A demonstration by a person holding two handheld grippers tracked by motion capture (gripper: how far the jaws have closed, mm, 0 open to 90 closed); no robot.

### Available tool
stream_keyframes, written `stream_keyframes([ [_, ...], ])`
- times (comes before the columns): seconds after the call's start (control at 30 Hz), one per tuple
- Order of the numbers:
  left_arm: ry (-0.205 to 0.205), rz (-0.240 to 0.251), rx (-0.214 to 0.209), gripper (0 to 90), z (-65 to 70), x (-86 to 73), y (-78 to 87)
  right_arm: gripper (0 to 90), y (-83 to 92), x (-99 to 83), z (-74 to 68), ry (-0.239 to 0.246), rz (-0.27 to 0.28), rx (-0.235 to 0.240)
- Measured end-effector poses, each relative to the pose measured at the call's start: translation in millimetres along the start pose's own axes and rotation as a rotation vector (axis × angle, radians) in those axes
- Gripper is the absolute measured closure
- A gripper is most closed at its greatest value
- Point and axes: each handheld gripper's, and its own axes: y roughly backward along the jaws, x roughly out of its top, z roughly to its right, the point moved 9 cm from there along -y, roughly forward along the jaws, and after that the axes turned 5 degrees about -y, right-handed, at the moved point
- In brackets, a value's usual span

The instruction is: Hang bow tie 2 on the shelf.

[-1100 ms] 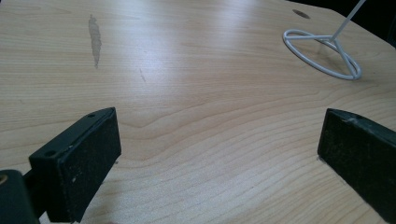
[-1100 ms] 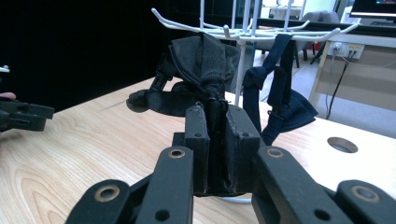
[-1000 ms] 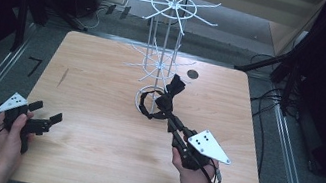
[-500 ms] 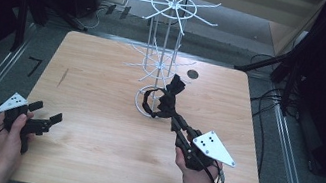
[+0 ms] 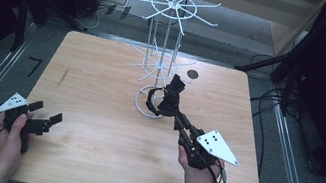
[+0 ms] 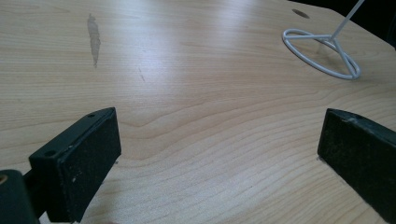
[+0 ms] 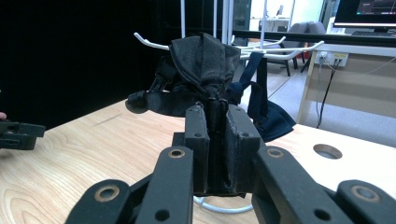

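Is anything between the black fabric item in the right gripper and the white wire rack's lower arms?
Nothing visible. The right gripper is shut on the black fabric item, held just in front of the rack's lower arms above its ring base.

Black fabric pouch (image 7: 201, 70), white wire rack (image 5: 172, 7), pale wood-grain table (image 5: 99, 95), black grippers

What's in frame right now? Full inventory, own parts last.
Table: 1, light wood, centre of the high view, round hole near its far edge.
Wire rack: 1, white, two tiers of hooks, ring base, far middle of table.
Fabric item: 1, black with straps, held up beside the rack's lower hooks.
Left gripper: 1, black, jaws open, low over the near left of the table.
Right gripper: 1, black, shut on the fabric item.
Hands: 2, one on each gripper.
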Motion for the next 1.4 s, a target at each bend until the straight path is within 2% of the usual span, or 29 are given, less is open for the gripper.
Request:
stream_keyframes([
  [0.43, -0.002, -0.002, -0.001, 0.0, 0.2, -0.1, -0.1, 81.6, -4.9, -9.4, 10.4, -0.053, -0.019, -0.019],
  [0.8, -0.003, -0.003, 0.0, 0.0, 0.4, -0.2, -0.2, 81.5, -11.1, -18.7, 14.4, -0.065, -0.047, -0.033],
  [1.07, -0.003, -0.004, -0.001, 0.0, 0.4, -0.2, -0.3, 81.4, -21.5, -23.8, 16.7, -0.091, -0.07, -0.036],
  [1.4, 0.0, -0.001, -0.003, 0.0, 0.2, -0.1, 0.0, 81.4, -39.8, -34.5, 14.0, -0.093, -0.108, -0.042],
])
